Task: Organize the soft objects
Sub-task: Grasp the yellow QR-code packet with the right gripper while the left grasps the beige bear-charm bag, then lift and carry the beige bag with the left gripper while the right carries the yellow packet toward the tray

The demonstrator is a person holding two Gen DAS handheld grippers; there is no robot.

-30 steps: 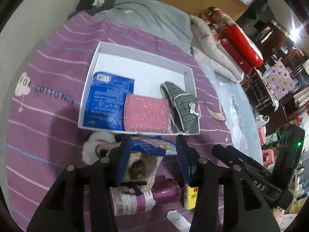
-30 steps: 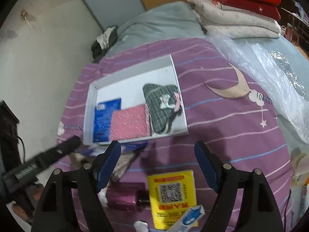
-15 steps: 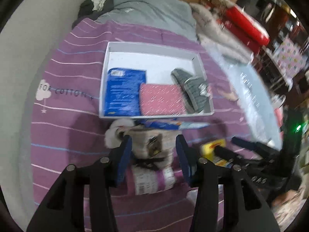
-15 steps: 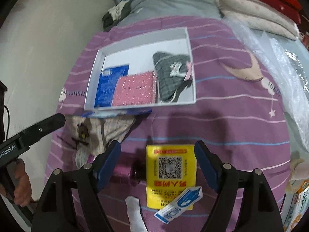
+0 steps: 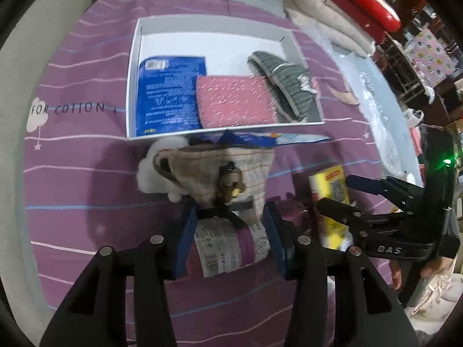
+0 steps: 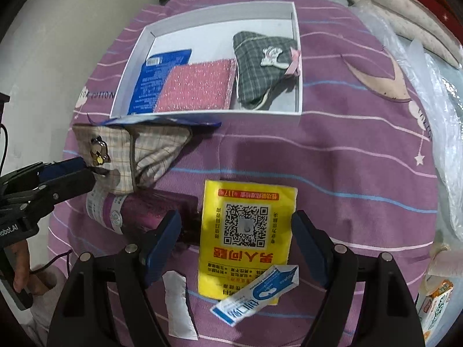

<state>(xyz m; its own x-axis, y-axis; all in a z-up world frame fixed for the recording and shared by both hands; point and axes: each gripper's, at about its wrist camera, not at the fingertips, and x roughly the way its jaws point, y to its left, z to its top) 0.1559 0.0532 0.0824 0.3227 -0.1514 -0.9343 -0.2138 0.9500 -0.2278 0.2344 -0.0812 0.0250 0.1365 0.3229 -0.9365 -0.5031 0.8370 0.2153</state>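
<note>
Left gripper (image 5: 228, 232): your jaws stand apart, empty, straddling the near edge of the plaid slipper (image 5: 220, 173) and the purple bottle (image 5: 231, 248) under it; no pad presses yet.
Right gripper (image 6: 235, 238): spread wide and empty, framing the yellow packet (image 6: 246, 231).
Change: over the last second both grippers have sunk toward the bed; the slipper, then ahead of your left jaws, now sits between them. You appear set to close on it.
Task thing: the plaid slipper lies just outside the near wall of the white box (image 5: 133, 86), touching a blue pouch (image 5: 260, 139).
Box contents: a blue pack (image 5: 167, 95), a pink sponge (image 5: 234, 101), a grey slipper (image 5: 286, 86).
Bedspread (image 5: 72, 173): purple, striped.
Writing: "FOR COTTON" on the bedspread; a QR code and red Chinese characters on the yellow packet; "DAS" on the right gripper seen from the left; "Robot.AI" on the left gripper seen from the right.
</note>
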